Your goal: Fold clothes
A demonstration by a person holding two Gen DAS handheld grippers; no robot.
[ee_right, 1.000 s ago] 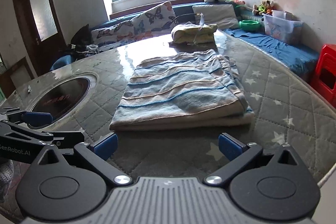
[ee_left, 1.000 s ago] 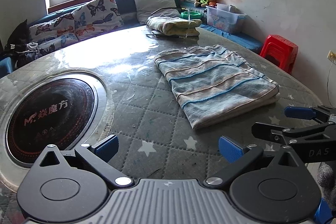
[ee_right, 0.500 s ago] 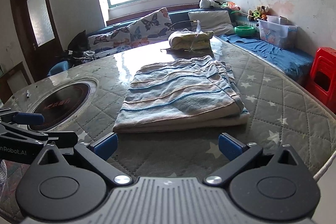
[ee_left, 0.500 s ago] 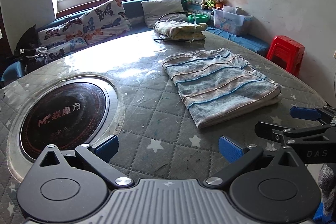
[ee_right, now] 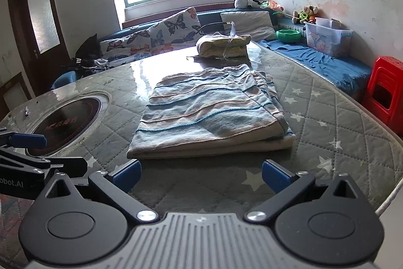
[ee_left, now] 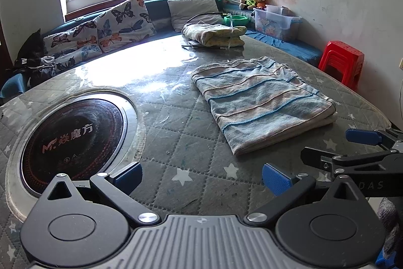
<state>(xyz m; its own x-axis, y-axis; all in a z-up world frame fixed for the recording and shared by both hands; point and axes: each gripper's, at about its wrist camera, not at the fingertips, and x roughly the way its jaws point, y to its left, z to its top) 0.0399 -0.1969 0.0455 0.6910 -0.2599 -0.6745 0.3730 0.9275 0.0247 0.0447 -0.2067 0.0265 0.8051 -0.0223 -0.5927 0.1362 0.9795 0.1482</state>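
folded blue-and-beige striped cloth on round grey quilted star-print surface; both grippers empty, jaws wide open.

item lies flat in a rectangular fold toward the right half of the surface, thick folded edge facing the right gripper, which hangs just short of that edge without touching. left gripper sits over bare quilting near the surface's front rim, between the cloth and the round black inset cooktop with red lettering; cloth is apart from it, ahead and to the right. second folded bundle, pale yellow-and-cream cloth, rests at the far edge of the surface, well apart from the striped one. red plastic stool stands beside the wall.
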